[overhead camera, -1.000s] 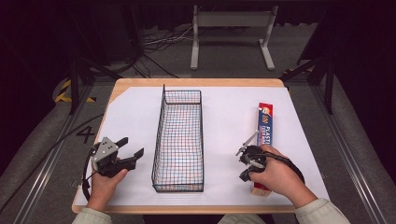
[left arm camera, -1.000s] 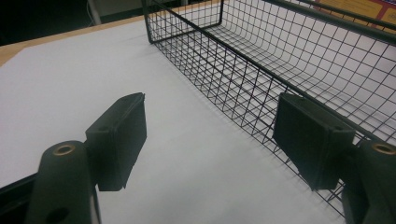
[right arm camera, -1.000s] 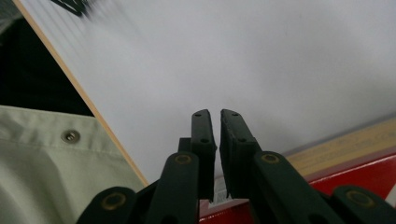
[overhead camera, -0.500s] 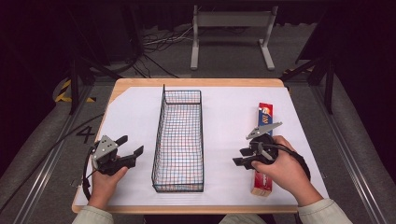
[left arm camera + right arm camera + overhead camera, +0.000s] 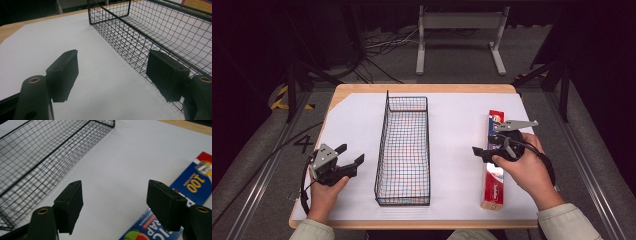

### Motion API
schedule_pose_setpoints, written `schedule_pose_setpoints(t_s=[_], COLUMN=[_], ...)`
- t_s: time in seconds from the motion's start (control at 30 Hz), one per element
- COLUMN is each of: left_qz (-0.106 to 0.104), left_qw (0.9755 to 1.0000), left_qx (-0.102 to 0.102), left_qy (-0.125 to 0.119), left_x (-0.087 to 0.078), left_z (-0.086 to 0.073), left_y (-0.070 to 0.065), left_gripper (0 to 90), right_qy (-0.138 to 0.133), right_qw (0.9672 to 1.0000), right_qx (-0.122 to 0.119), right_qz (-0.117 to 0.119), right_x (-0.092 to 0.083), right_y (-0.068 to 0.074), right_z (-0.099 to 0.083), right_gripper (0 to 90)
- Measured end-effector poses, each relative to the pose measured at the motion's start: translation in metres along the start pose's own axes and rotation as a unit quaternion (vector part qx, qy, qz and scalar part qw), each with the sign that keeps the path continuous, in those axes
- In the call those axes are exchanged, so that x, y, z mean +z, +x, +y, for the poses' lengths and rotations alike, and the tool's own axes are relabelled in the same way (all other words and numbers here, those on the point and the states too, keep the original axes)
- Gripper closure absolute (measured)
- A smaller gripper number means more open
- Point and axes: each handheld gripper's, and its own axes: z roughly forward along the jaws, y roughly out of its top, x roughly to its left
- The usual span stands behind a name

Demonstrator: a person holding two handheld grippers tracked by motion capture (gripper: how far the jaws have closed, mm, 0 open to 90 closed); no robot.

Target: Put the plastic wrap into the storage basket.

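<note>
A long red and blue carton (image 5: 493,187) lies flat on the white sheet at the right, pointing away from me. My right gripper (image 5: 484,148) hovers over its middle and points left towards the black wire basket (image 5: 407,97). Its jaws have just been opening and stand open with nothing between them. In the right gripper view, the right gripper (image 5: 115,195) frames bare sheet, with the carton (image 5: 192,187) under its right jaw and the basket (image 5: 37,152) at the left. My left gripper (image 5: 350,154) rests open left of the basket. In the left gripper view, the left gripper (image 5: 112,65) holds nothing beside the basket (image 5: 160,32).
The basket looks empty and stands lengthwise in the middle of the wooden table (image 5: 422,89), which a white sheet (image 5: 457,125) covers. A metal stand (image 5: 459,30) and cables lie on the floor beyond the far edge.
The right gripper has risen off the carton and drifted towards the far side, and its jaws have spread wide. The carton stays flat on the sheet. The left gripper has not moved.
</note>
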Motion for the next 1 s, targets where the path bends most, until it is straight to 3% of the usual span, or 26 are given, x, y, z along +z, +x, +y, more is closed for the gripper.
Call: schedule_pose_setpoints(t_s=[0.27,0.63,0.8,0.87,1.0], left_qz=[0.003,0.002,0.001,0.001,0.001], left_qw=[1.0,1.0,1.0,1.0,1.0], left_qx=[-0.003,-0.004,-0.003,-0.003,-0.003], left_qy=[-0.001,-0.001,-0.001,-0.001,0.0], left_x=[-0.001,0.0,-0.001,-0.001,-0.001], left_z=[-0.001,-0.001,-0.001,-0.002,-0.002], left_y=[0.002,0.002,0.002,0.002,0.001], left_gripper=[26.3,26.3,26.4,26.4,26.4], right_qy=[-0.004,0.008,0.021,0.047,0.078], right_qw=[0.9987,0.9946,0.9888,0.9839,0.9755], right_qx=[0.03,0.061,0.095,0.123,0.153], right_qz=[-0.042,-0.084,-0.114,-0.122,-0.137], right_x=[0.002,0.014,0.023,0.029,0.041], right_y=[-0.024,-0.042,-0.049,-0.052,-0.055], right_z=[0.005,0.006,0.005,0.003,-0.001], right_gripper=[24.4,23.2,23.5,23.7,23.1])
